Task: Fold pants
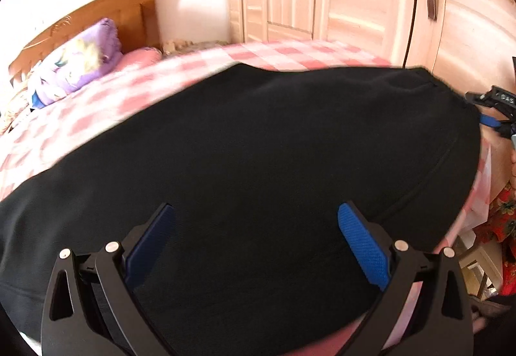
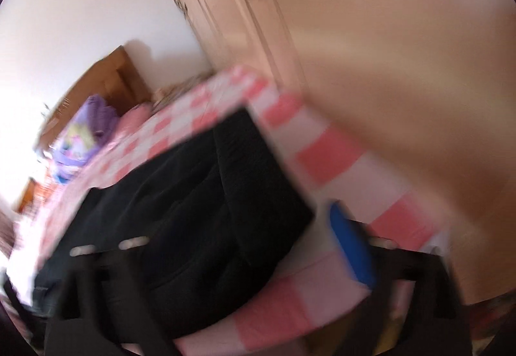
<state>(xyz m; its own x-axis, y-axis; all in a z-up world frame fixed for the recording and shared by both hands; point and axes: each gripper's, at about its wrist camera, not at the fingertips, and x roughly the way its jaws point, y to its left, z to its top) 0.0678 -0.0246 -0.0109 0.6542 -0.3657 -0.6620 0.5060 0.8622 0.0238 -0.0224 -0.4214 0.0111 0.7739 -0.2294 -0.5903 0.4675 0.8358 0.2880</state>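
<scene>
1. Black fabric: the pants (image 1: 258,162) lie spread on the bed (image 1: 290,53), over its pink-and-white checked sheet, well short of the wooden headboard (image 1: 96,17).
2. Left gripper (image 1: 258,243) hovers over the near part of the pants. Jaws stand wide, blue pads clear of the cloth; nothing grasped.
3. Right gripper (image 2: 232,246) sits at the pants' edge on the side away from the headboard. That view is heavily blurred; one blue pad shows, the other finger is a dark smear. Jaws stand wide apart, released; no cloth visibly pinched between them.
4. Right gripper also shows at the far right rim of the left wrist view, just beside the pants' edge.
5. Judged step: between folds. The pants look doubled into a broad panel, both grippers free, likely repositioning for a new grasp.
6. Next move calls for: each gripper pinching a corner or edge of the same end, both layers together, then carrying that end over toward the headboard side.
7. Risk: catching the sheet with the cloth.
8. Containers: none seen. A purple bundle (image 1: 80,62) rests by the headboard.
</scene>
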